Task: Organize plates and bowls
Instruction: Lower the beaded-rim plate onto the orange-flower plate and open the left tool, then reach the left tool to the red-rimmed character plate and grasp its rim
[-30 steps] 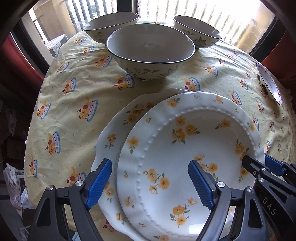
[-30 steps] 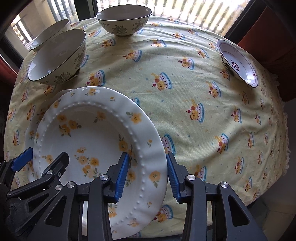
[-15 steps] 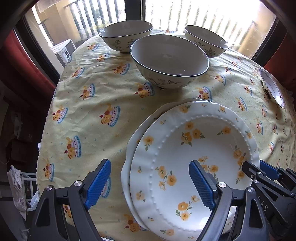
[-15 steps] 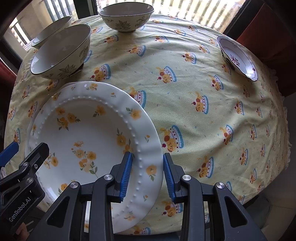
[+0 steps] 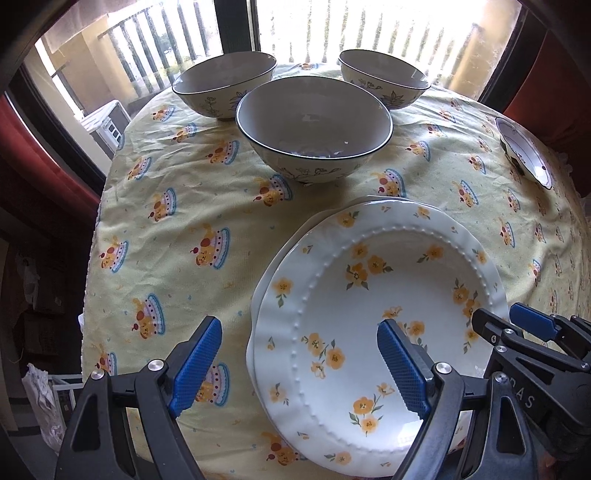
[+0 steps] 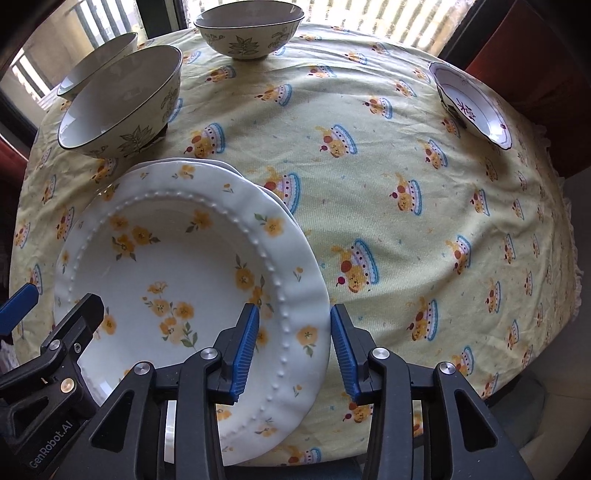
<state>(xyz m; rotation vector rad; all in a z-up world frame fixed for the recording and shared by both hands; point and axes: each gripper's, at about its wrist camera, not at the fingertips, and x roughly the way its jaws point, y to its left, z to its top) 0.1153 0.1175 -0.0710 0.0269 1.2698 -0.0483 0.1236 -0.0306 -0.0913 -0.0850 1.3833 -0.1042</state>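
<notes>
White plate [image 6: 177,266] with orange flowers, yellow cake-print tablecloth [image 6: 388,177]

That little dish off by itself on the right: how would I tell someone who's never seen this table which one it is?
Start at the round table with the yellow cake-print cloth. The three leaf-patterned bowls cluster at the window side and the flowered plates sit near the claws; the small dish stands alone at the right edge. It is shallow, white, scallop-rimmed, with a dark purplish sprig inside.

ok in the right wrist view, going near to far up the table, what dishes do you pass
floral plate stacked on another plate, then the nearest leaf-pattern bowl, then the bowl behind it at the left edge, then the far bowl by the window
</notes>
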